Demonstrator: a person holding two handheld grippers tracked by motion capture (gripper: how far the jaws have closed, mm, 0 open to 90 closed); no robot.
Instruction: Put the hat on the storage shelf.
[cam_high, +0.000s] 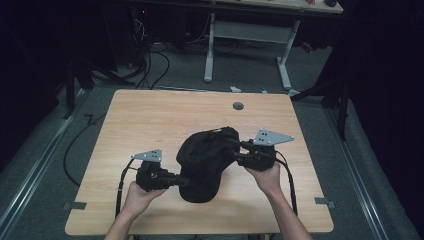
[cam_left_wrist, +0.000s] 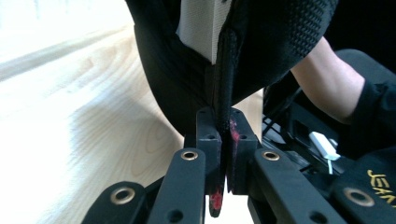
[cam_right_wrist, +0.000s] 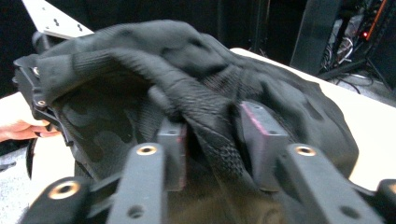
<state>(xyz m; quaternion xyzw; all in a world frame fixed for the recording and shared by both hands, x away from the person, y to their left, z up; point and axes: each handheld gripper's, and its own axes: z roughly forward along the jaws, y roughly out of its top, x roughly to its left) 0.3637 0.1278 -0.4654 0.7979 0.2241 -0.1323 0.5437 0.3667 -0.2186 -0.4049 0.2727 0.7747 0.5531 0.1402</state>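
While the table (cam_high: 150, 115) lay bare toward its far edge, a black mesh cap (cam_high: 207, 162) sat crumpled near the near edge, white lining showing inside. Left gripper (cam_left_wrist: 223, 140) clenched its rim; right gripper (cam_right_wrist: 217, 140) stood parted around a fold.

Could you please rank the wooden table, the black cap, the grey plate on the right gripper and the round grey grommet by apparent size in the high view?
1. wooden table
2. black cap
3. grey plate on the right gripper
4. round grey grommet
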